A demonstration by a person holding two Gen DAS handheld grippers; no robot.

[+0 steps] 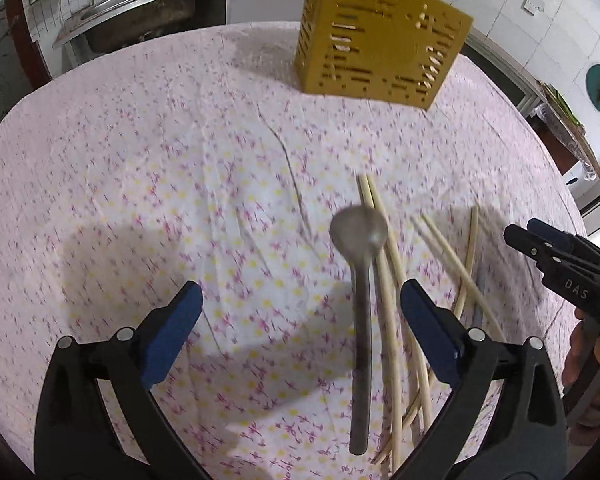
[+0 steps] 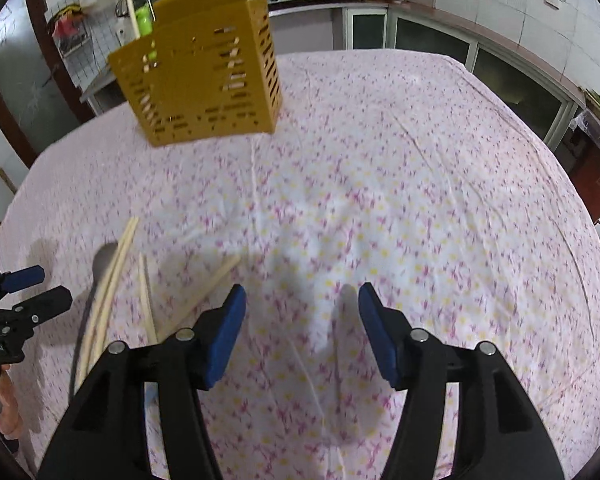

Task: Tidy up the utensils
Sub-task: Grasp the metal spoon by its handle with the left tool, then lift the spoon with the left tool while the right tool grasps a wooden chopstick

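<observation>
Both grippers gape empty: the left gripper (image 1: 300, 320) hovers over the spoon (image 1: 360, 300) lying among chopsticks (image 1: 388, 280) on the cloth (image 1: 140, 180). The right gripper (image 2: 302, 332) is over bare cloth. This looks like the pickup step: next, lower onto the handle, pinch, and carry it to the yellow holder (image 1: 380, 36).

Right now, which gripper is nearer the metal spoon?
Left. The left gripper is open with the spoon lying between its fingers. The right gripper is open over bare cloth, off to the spoon's right.
</observation>
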